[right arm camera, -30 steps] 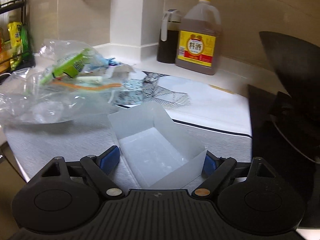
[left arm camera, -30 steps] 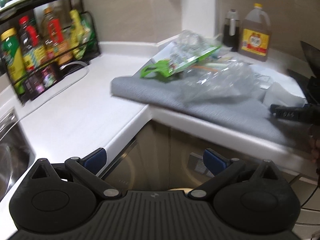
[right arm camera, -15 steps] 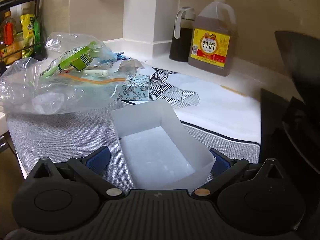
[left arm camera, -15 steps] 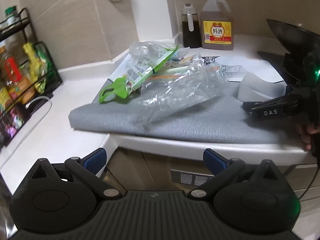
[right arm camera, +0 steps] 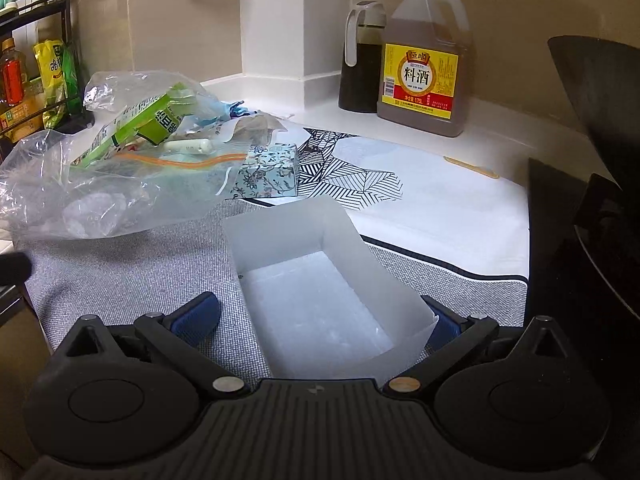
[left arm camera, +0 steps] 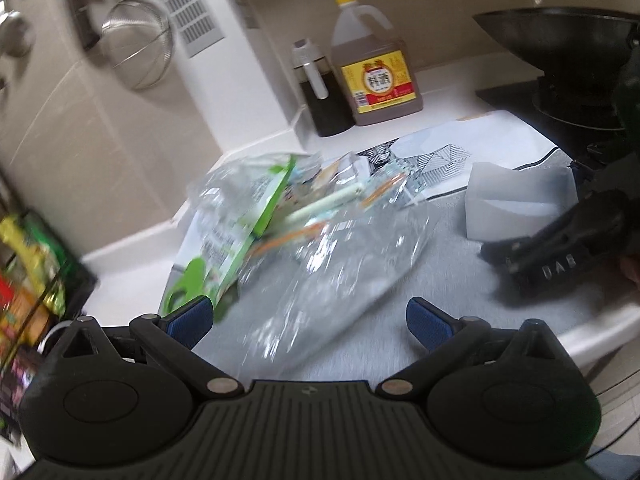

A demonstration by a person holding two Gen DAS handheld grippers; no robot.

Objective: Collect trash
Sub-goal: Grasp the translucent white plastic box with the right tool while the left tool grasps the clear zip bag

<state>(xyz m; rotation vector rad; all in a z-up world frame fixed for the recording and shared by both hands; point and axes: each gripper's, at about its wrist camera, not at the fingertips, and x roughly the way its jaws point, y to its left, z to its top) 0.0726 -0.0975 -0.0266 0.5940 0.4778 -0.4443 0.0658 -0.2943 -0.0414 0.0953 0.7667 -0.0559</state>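
On the grey mat that covers this corner of the worktop, the trash lies in a loose heap: a clear plastic bag sprawled toward me, a green-and-white packet resting on top of it, and a small floral-patterned box tucked at the heap's far edge. My left gripper hangs just over the near end of the bag with its blue pads spread wide and nothing between them; that view is blurred, so I cannot say whether a pad touches the film. My right gripper is also spread open, and the translucent white container sits between its pads, the right pad close against the container's near corner, though I see no squeeze on the walls. I judge the collecting has barely started: the container is empty and every scrap lies outside it. Next, I think, the left gripper should settle on a bunched fold of the bag and pinch it firmly, since thin film slips and drags its neighbours along, while the right steadies the container as the place to drop things.
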